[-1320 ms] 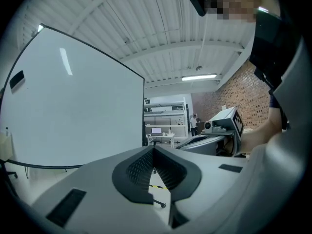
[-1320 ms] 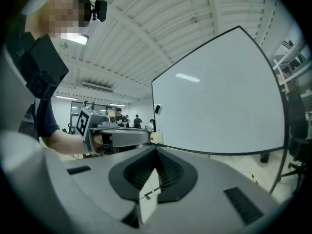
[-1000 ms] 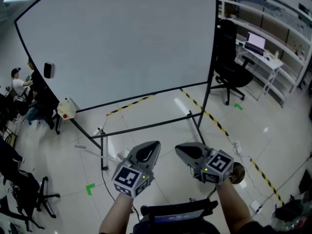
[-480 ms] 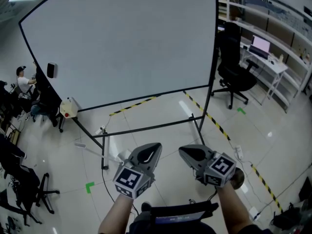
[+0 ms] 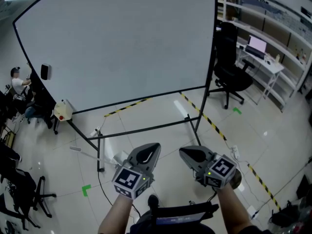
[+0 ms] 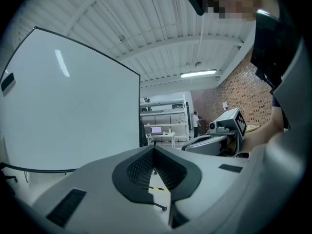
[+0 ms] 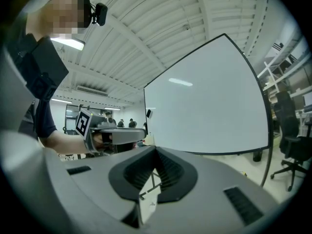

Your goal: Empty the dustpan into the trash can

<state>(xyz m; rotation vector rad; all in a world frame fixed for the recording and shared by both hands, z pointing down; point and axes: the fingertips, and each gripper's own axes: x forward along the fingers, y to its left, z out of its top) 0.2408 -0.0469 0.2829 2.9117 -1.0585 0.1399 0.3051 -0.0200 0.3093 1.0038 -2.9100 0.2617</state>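
Note:
No dustpan and no trash can shows in any view. My left gripper (image 5: pixel 154 146) and right gripper (image 5: pixel 183 151) are held side by side at waist height over the tiled floor, both pointing toward a big white screen. In the left gripper view the left gripper's (image 6: pixel 154 149) jaws meet at the tips with nothing between them. The right gripper's (image 7: pixel 156 149) jaws also stand closed and empty in its own view. Each gripper shows in the other's view: the right gripper (image 6: pixel 214 140) and the left gripper (image 7: pixel 119 136).
A large white screen (image 5: pixel 122 48) on a black frame with floor bars (image 5: pixel 146 126) stands ahead. At right are an office chair (image 5: pixel 231 77), a desk with a laptop (image 5: pixel 257 45) and shelves. Yellow-black tape (image 5: pixel 214 123) crosses the floor. People (image 5: pixel 19 84) and chairs (image 5: pixel 24 189) are at left.
Both grippers stay shut and side by side. The view has shifted slightly as the person moves, and a shoe now shows on the floor between the arms.

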